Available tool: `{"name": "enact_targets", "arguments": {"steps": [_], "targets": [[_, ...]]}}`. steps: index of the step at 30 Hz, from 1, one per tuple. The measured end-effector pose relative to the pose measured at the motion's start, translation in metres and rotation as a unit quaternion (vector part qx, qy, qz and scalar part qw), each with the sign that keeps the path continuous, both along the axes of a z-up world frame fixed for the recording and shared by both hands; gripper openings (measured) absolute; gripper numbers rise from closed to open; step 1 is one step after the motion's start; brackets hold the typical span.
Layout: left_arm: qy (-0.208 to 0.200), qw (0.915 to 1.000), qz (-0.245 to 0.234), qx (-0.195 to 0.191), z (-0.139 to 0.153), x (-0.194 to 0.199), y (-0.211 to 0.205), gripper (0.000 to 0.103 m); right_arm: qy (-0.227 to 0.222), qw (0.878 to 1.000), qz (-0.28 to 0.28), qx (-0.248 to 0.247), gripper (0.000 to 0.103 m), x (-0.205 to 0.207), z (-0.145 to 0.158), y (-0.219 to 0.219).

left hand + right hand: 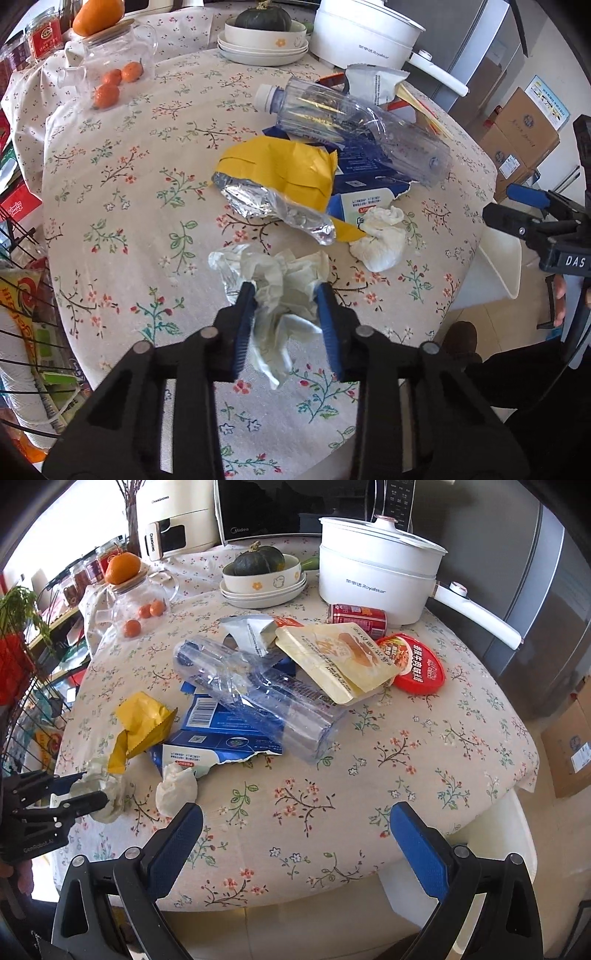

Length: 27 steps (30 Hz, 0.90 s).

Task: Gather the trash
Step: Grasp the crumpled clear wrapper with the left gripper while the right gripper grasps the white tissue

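Left wrist view: left gripper (284, 291) is clamped on a crumpled white tissue wad (275, 284), at 6 o'clock from the yellow foil-lined wrapper (284, 173). Right gripper (295, 823) stands wide apart above the floral tablecloth (406, 753), holding nothing.

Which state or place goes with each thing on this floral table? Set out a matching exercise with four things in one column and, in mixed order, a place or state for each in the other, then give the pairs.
Things:
1. crumpled tissue
2. clear plastic bottle
3. dark green squash
4. red drink can

Places or states:
A. sitting in a white bowl
B. lying on its side beside the white electric pot
C. clamped between the left gripper pads
D. lying across a torn blue carton

Pairs: 1-C, 2-D, 3-A, 4-B
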<state>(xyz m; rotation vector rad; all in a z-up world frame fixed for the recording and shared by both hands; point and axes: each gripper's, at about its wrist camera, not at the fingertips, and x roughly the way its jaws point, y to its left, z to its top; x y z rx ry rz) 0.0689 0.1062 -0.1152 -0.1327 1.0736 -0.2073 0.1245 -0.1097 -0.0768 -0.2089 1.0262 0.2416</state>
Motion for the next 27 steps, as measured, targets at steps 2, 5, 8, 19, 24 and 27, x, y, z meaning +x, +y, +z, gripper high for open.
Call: {"name": "enact_targets", "arguments": {"steps": [2,5,8,19,24,27], "targets": [[-0.004,0.9999,0.009,-0.005,0.006,-0.002,0.005,0.007,0.003,1.000,0.005,0.003,0.102,0.000,-0.004,0.008],[-0.006,0.9998,0.017,-0.010,0.011,-0.005,0.011,0.007,0.008,1.000,0.011,0.013,0.102,0.000,-0.011,0.022],[-0.011,0.9996,0.023,-0.010,0.015,-0.006,0.014,0.007,0.020,0.999,0.016,0.023,0.102,0.002,-0.021,0.038],[-0.046,0.9967,0.062,0.026,0.035,-0.020,0.035,0.007,0.041,0.999,0.025,0.017,0.102,0.006,-0.046,0.080],[-0.044,0.9960,0.074,0.023,0.035,-0.021,0.041,0.007,0.047,0.999,0.021,0.014,0.099,0.009,-0.056,0.089],[-0.042,0.9960,0.075,0.024,0.033,-0.022,0.041,0.007,0.049,0.998,0.022,0.012,0.092,0.010,-0.061,0.094]]}}
